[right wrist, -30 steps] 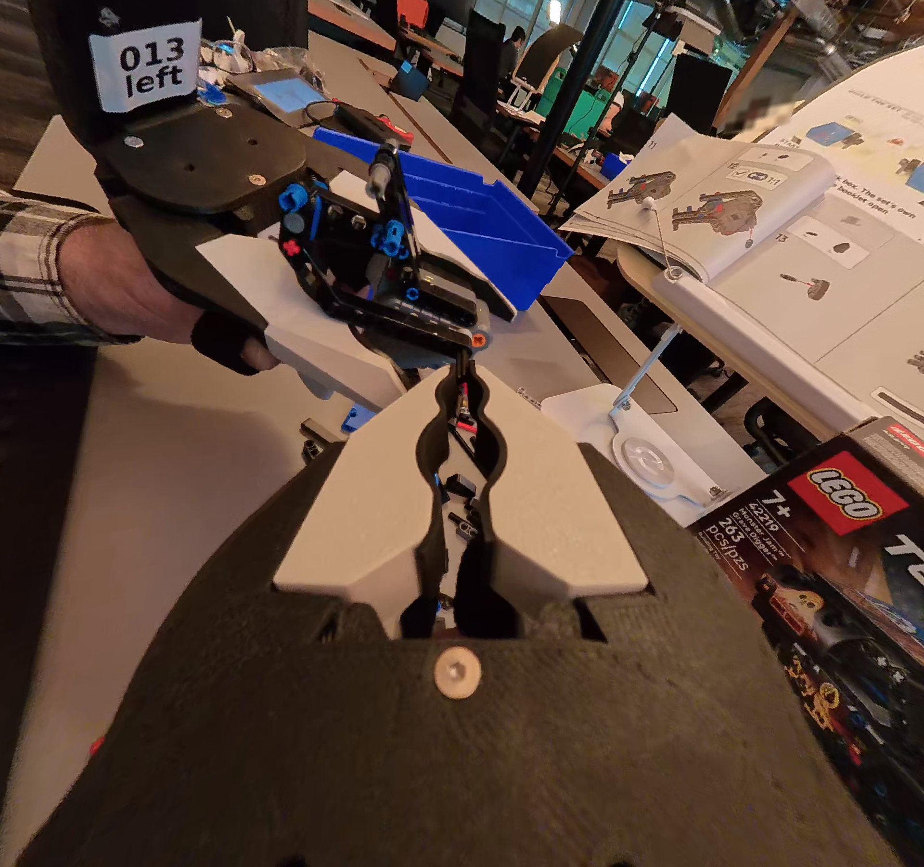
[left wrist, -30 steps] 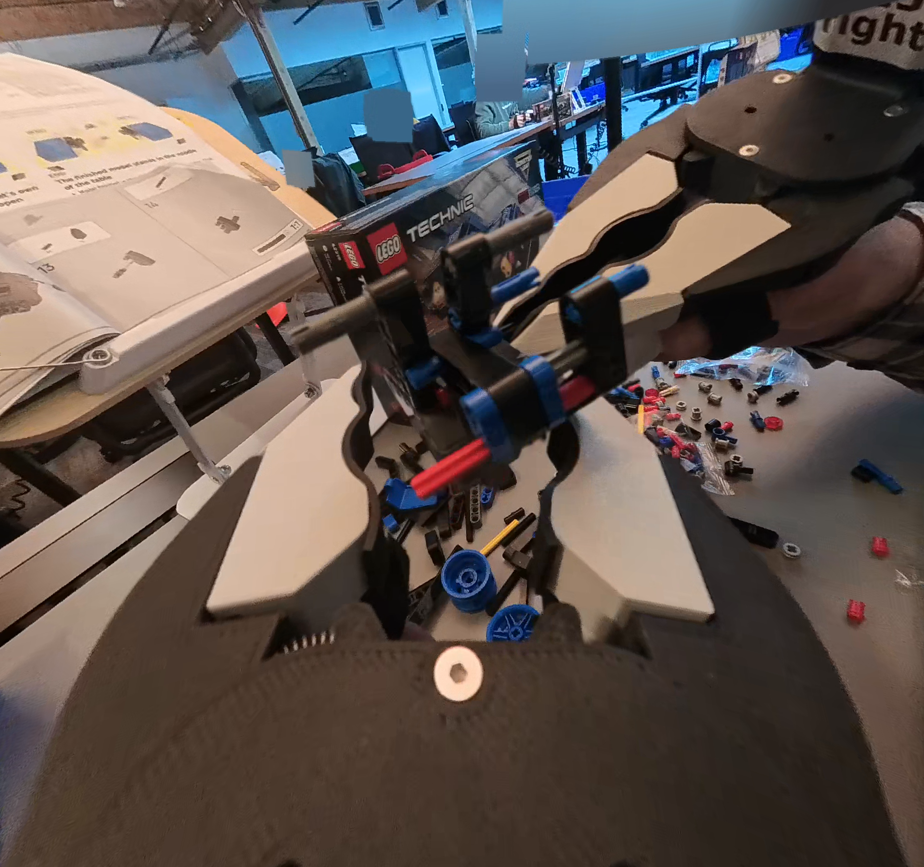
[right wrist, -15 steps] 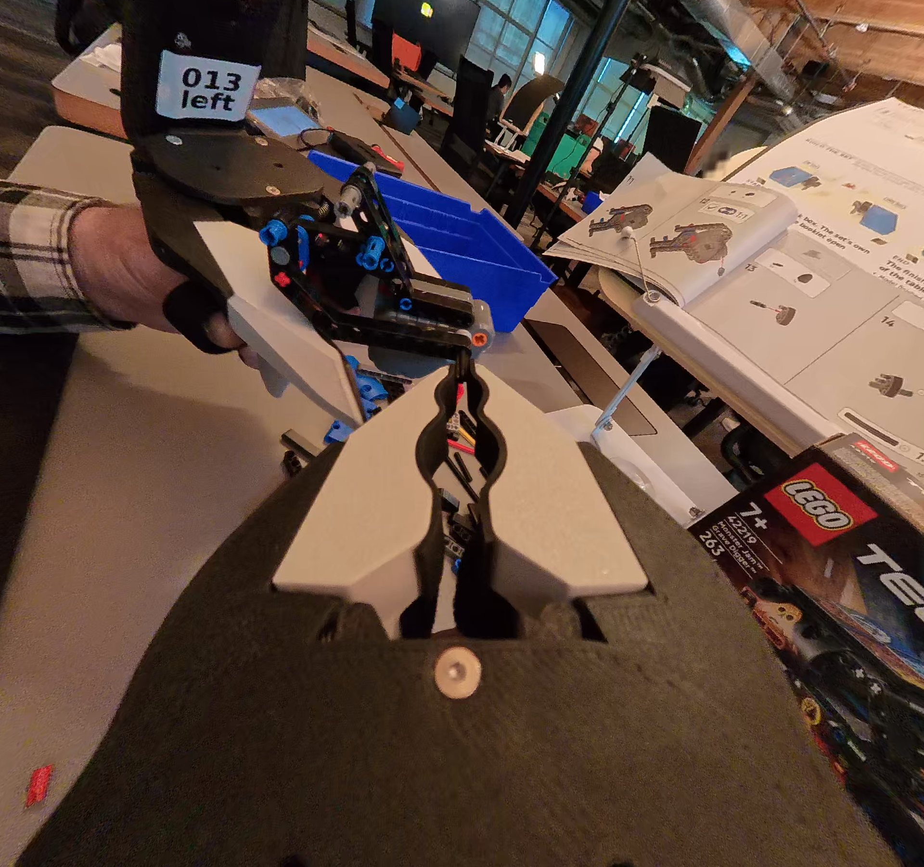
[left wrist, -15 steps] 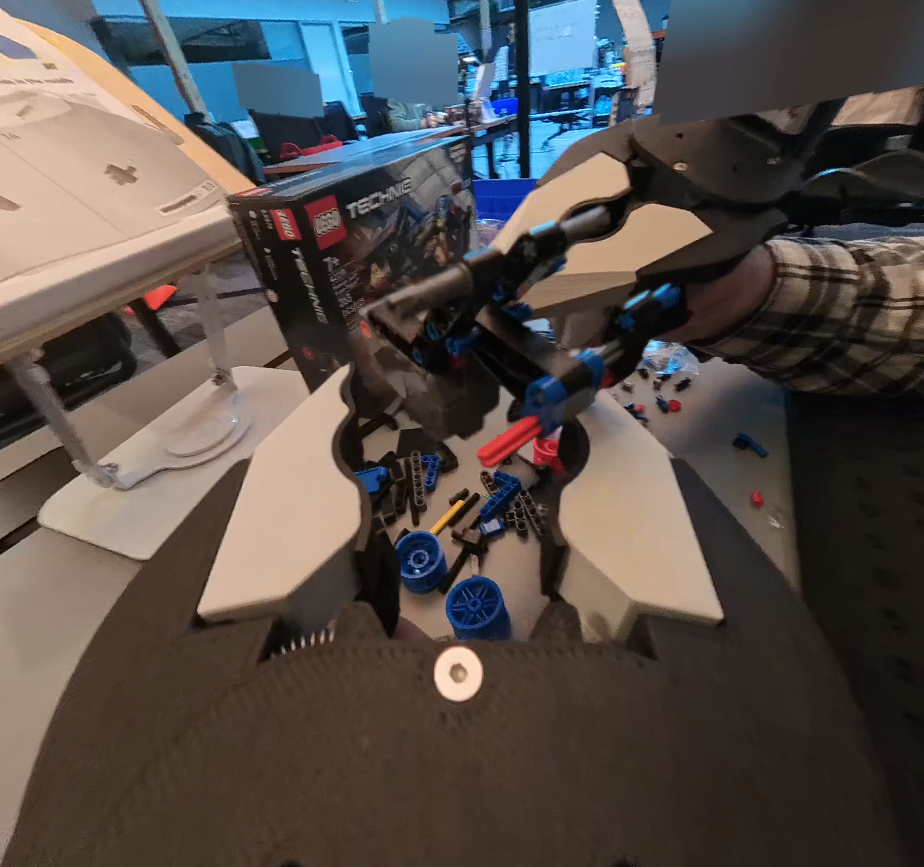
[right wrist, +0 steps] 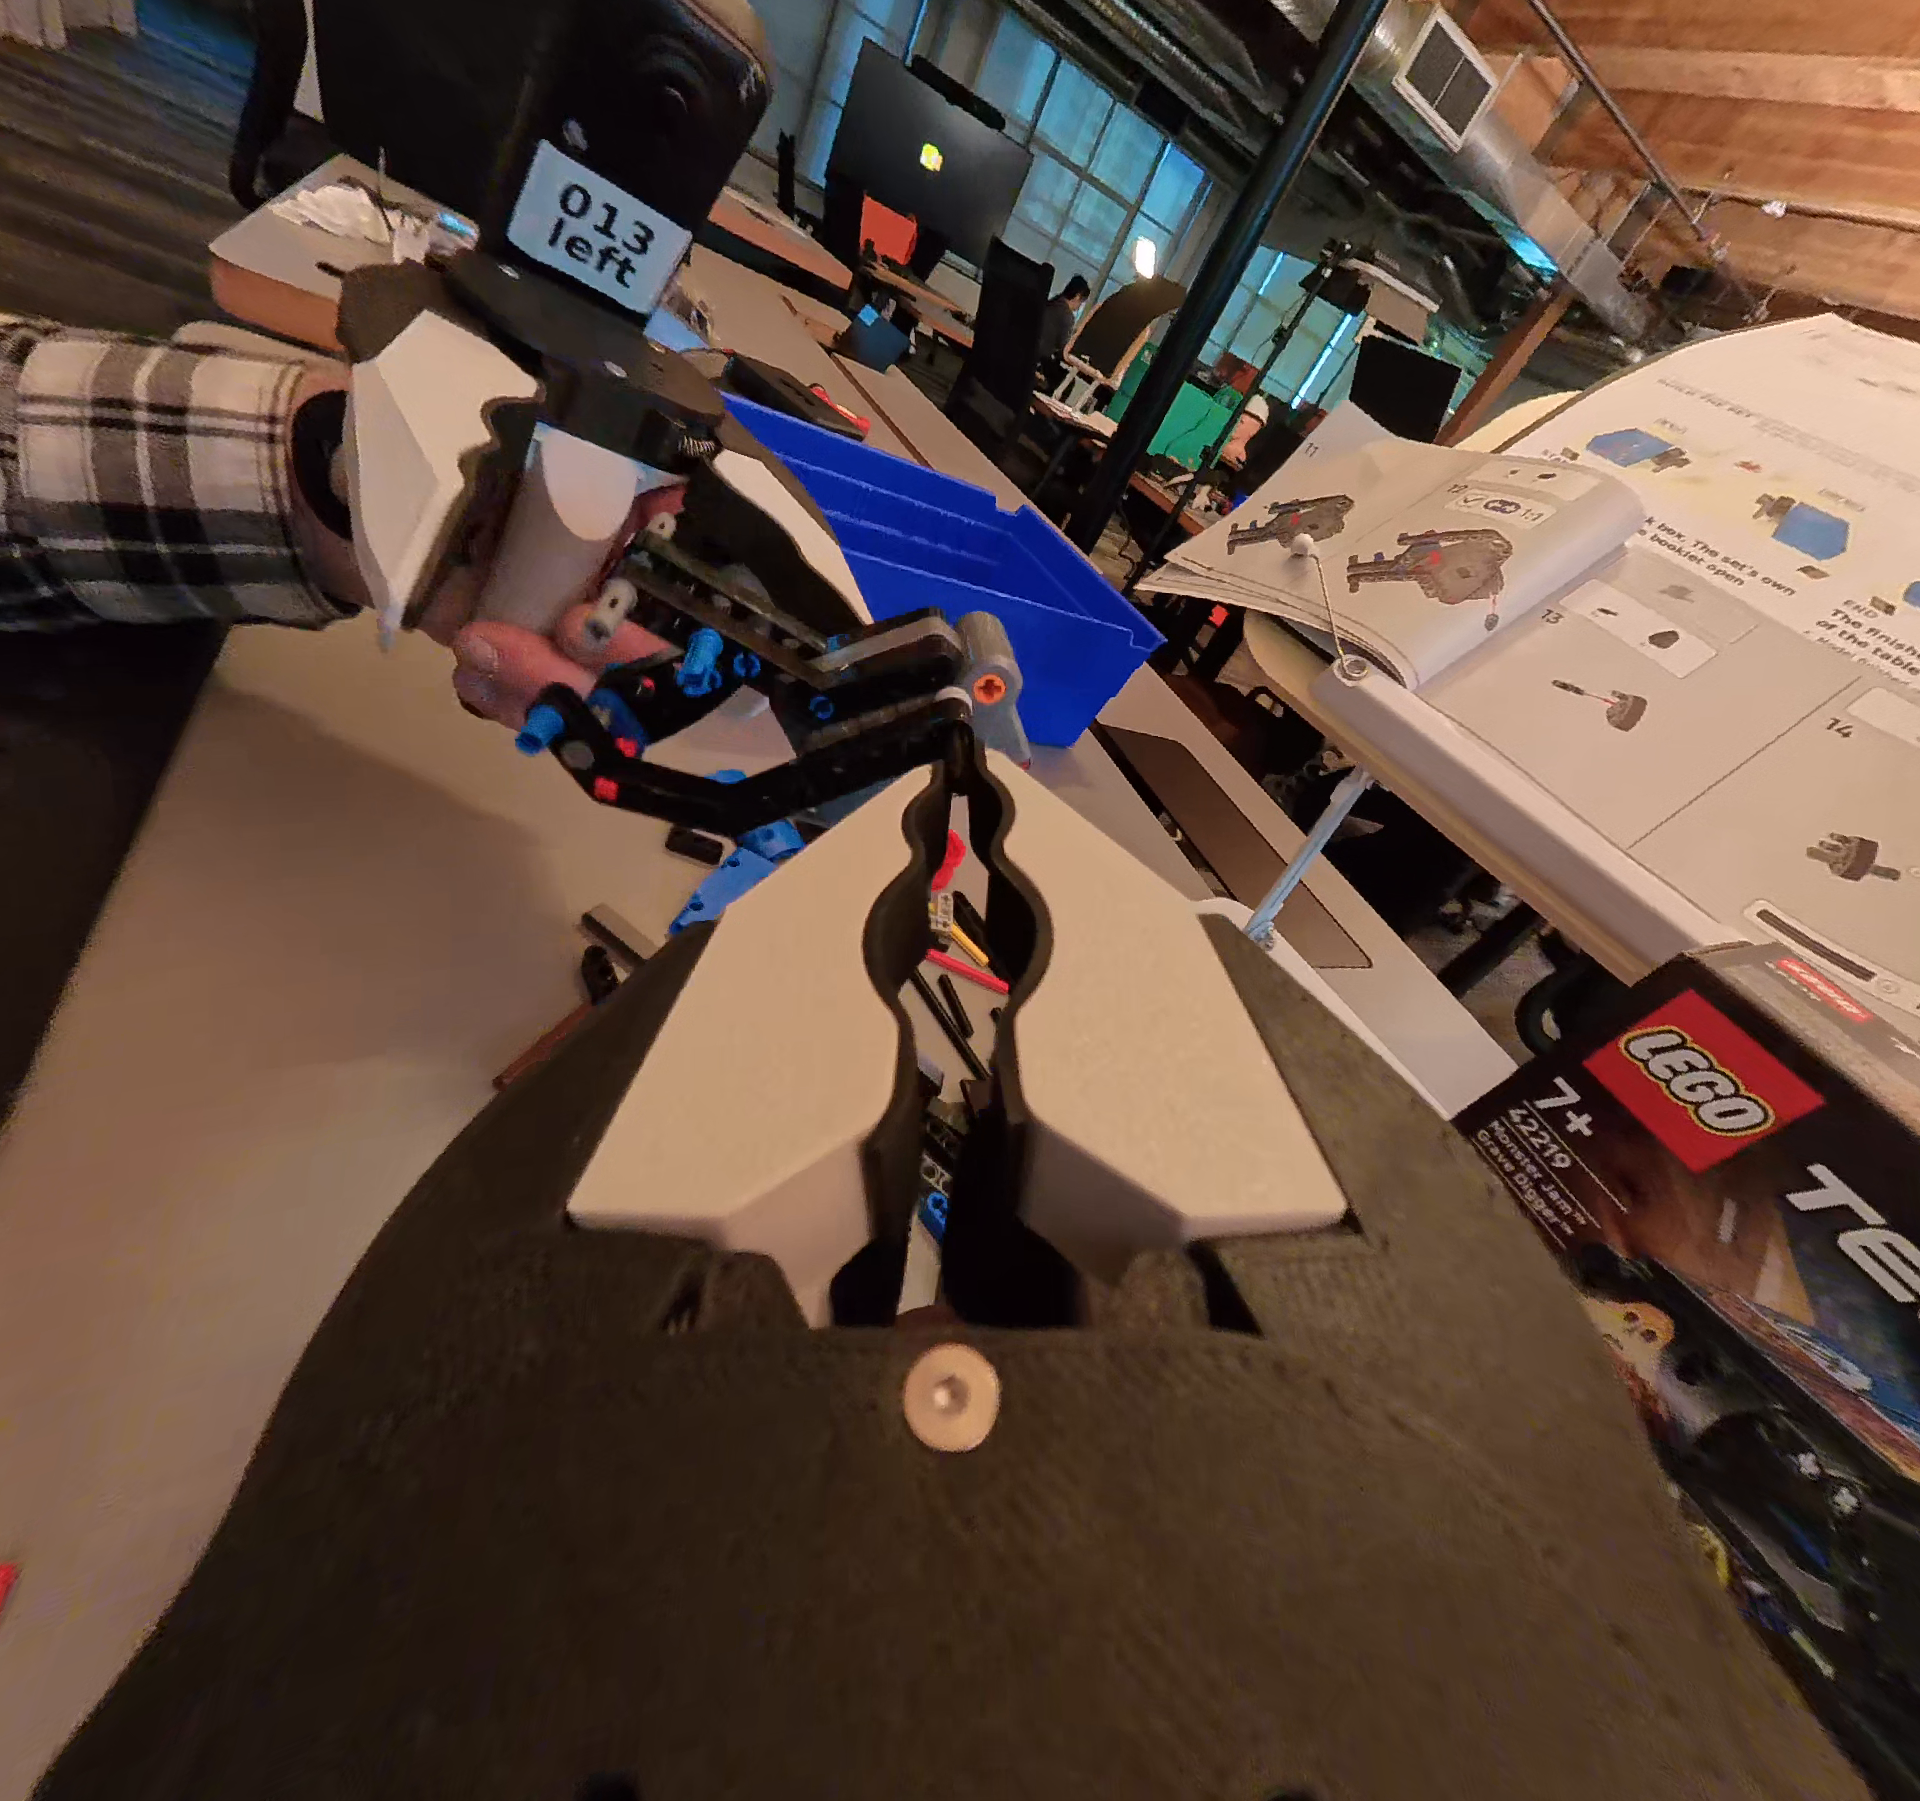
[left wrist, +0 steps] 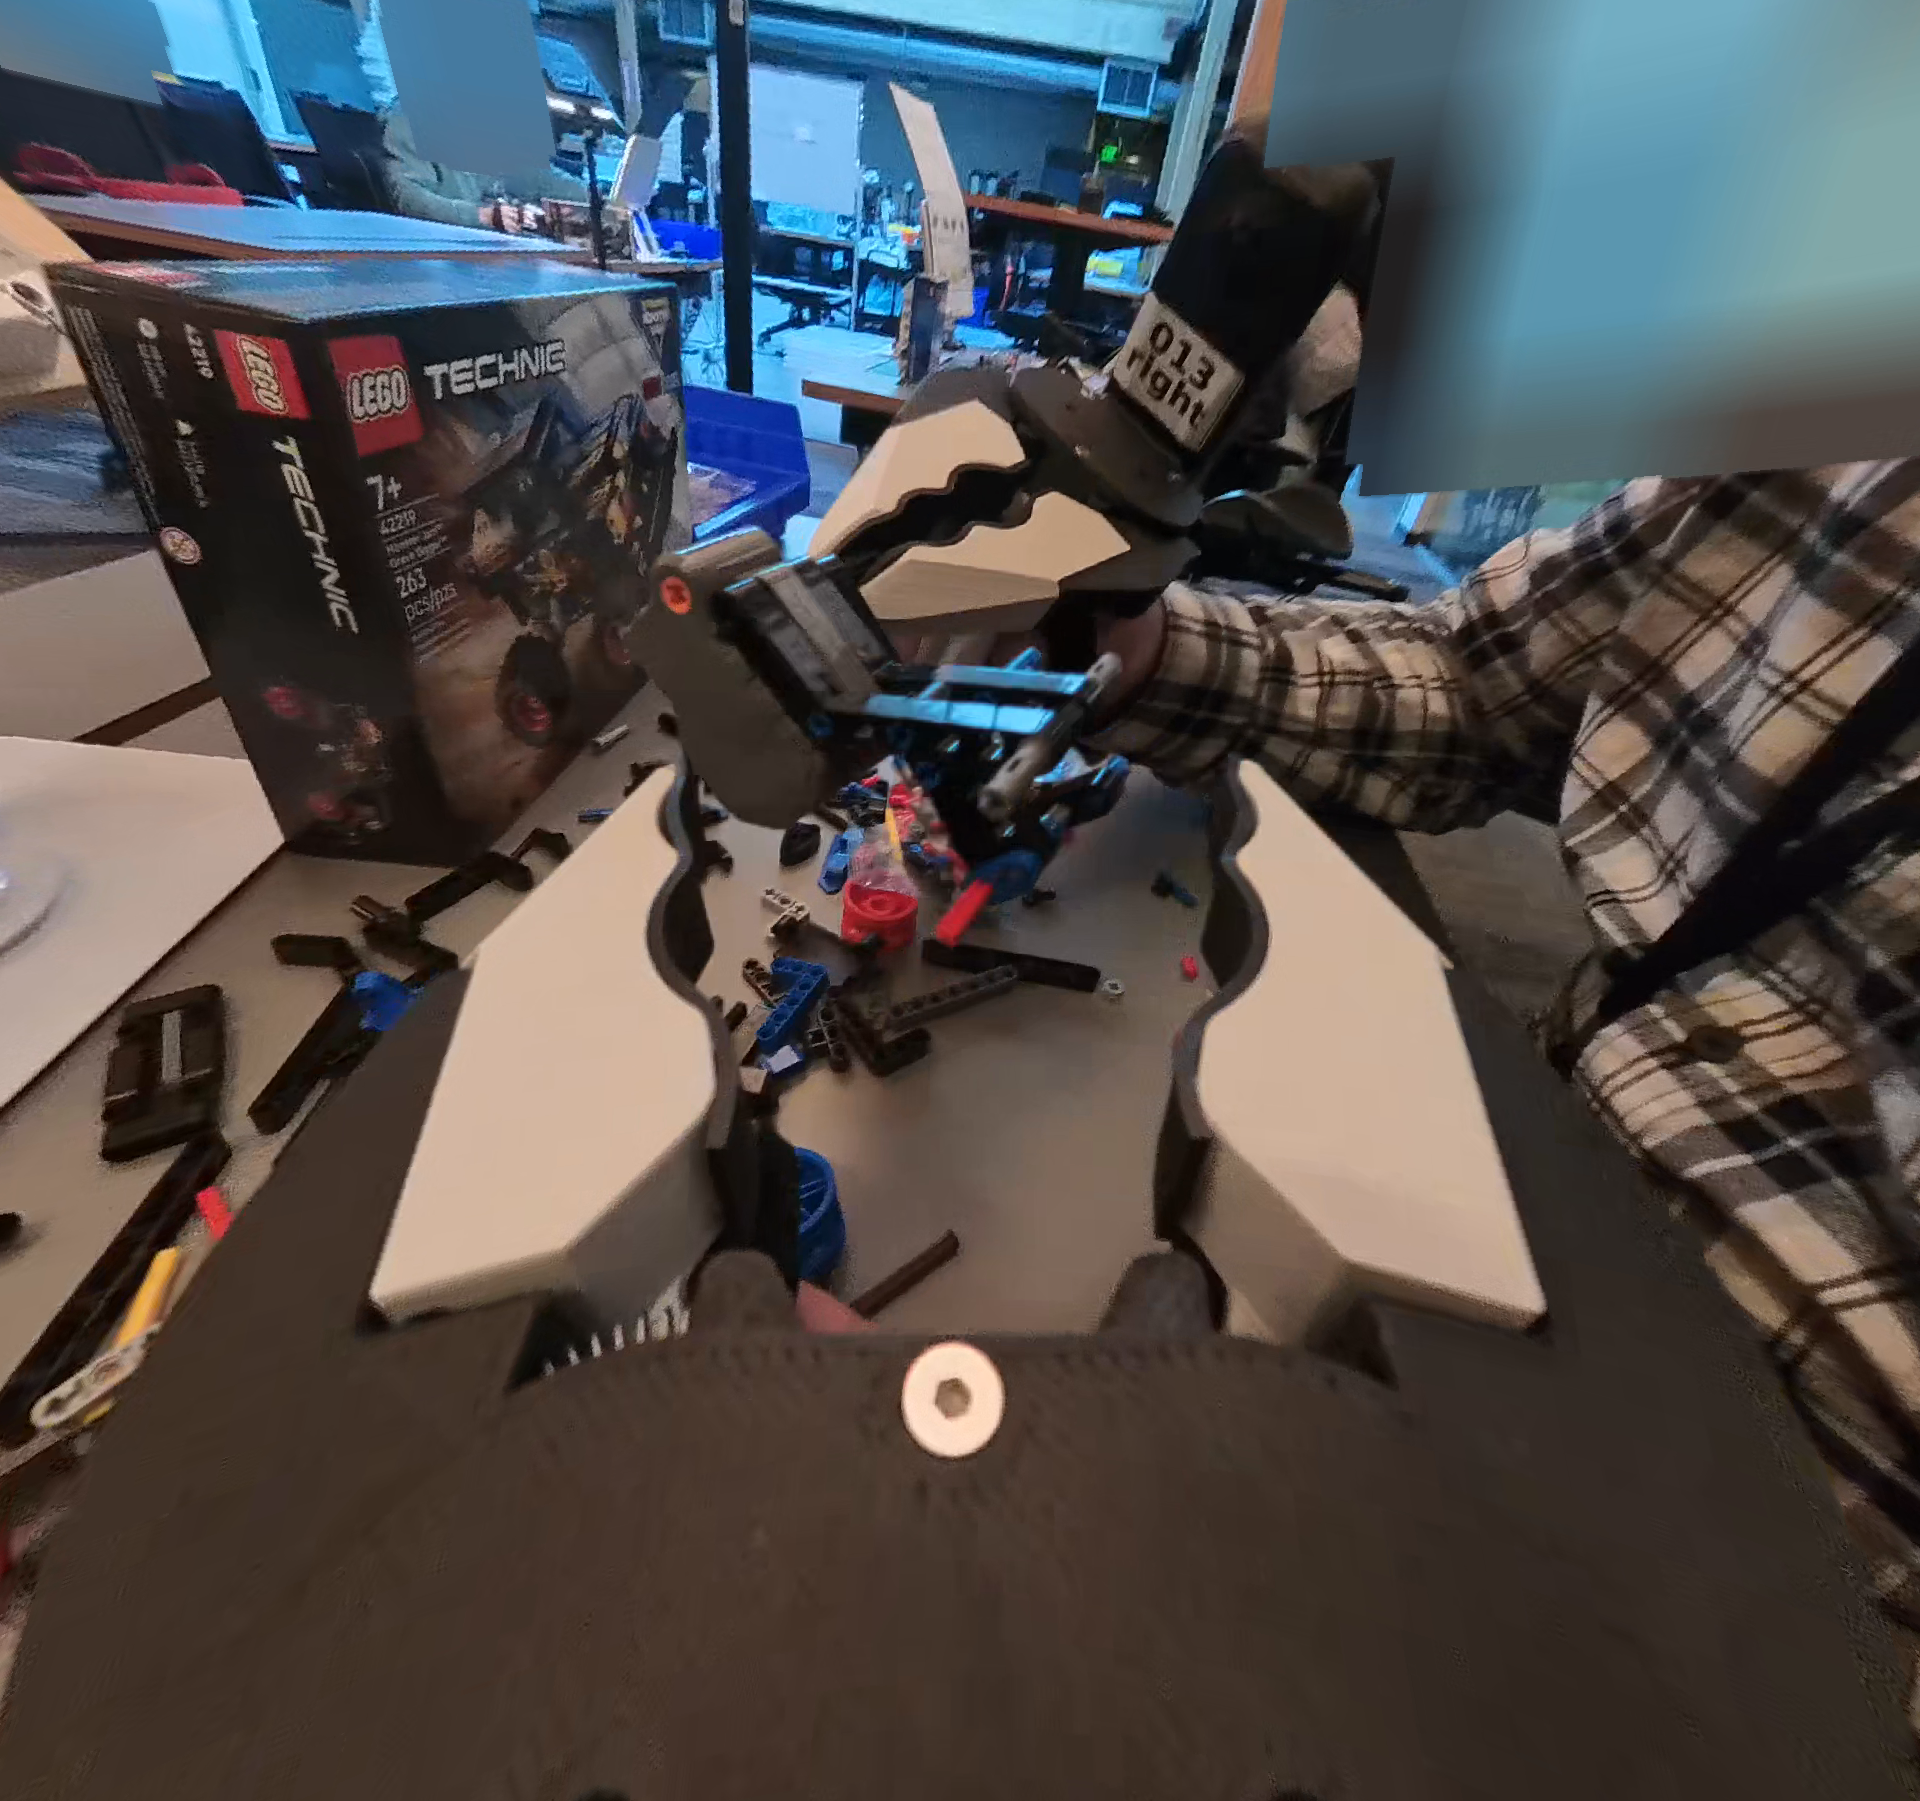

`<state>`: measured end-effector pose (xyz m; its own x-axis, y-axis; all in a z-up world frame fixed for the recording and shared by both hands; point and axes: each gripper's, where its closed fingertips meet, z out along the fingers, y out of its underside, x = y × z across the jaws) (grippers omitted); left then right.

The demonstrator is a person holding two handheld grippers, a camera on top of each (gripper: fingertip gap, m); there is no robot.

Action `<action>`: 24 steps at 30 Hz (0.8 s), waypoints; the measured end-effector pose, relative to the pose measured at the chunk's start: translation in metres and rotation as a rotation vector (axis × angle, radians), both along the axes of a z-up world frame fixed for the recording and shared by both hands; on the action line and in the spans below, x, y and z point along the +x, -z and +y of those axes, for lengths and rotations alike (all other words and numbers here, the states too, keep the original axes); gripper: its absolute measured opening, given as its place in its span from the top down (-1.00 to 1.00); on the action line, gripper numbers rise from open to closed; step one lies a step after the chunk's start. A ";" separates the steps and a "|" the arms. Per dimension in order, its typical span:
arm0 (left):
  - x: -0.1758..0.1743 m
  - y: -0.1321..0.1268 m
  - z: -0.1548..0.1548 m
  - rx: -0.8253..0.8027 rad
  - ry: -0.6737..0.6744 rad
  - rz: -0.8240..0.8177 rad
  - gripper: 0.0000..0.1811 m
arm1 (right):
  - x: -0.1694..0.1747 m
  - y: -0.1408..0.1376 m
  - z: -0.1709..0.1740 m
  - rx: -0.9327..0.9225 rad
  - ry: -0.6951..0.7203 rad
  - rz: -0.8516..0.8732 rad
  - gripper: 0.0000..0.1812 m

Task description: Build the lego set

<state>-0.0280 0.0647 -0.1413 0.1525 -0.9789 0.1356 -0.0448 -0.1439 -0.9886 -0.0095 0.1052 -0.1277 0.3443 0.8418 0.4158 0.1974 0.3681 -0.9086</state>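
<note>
The partly built model point(left wrist: 800, 681) is a black beam frame with a grey block, blue pins and a red axle. My right gripper point(right wrist: 951, 764) is shut on the frame's end beside the grey block point(right wrist: 992, 671) and holds the model in the air. In the left wrist view the right gripper point(left wrist: 831, 562) comes in from the upper right. My left gripper point(left wrist: 954, 795) is wide open and empty, its tips just below the model. Loose parts lie beneath on the table point(left wrist: 997, 1128): a red hub point(left wrist: 878, 915), black beams point(left wrist: 997, 967) and a blue wheel point(left wrist: 819, 1211).
The set's box point(left wrist: 395, 525) stands at the left of the parts; it also shows in the right wrist view point(right wrist: 1714, 1180). A blue bin point(right wrist: 966, 556) sits behind the left gripper. An open instruction booklet point(right wrist: 1558, 588) rests on a stand. More black beams point(left wrist: 166, 1065) lie at the left. Across from one pair of fingers to the other is roughly 5 cm. The blue wheel point(left wrist: 819, 1211) sits 12 cm or so from the ends of my left fingers.
My left gripper has opened wider and let go of the model, which the right gripper now holds alone. The model has turned so its grey block faces the left camera.
</note>
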 end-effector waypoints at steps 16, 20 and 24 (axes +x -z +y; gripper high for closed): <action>-0.002 -0.018 0.005 -0.100 0.036 -0.176 0.04 | 0.000 -0.004 -0.010 -0.022 -0.096 0.064 0.99; -0.004 -0.023 0.009 -0.156 0.046 -0.232 0.06 | -0.001 -0.002 -0.013 -0.011 -0.115 0.050 0.99; 0.001 -0.019 0.012 -0.218 0.064 -0.244 0.22 | -0.004 -0.001 -0.020 -0.003 -0.152 0.048 0.99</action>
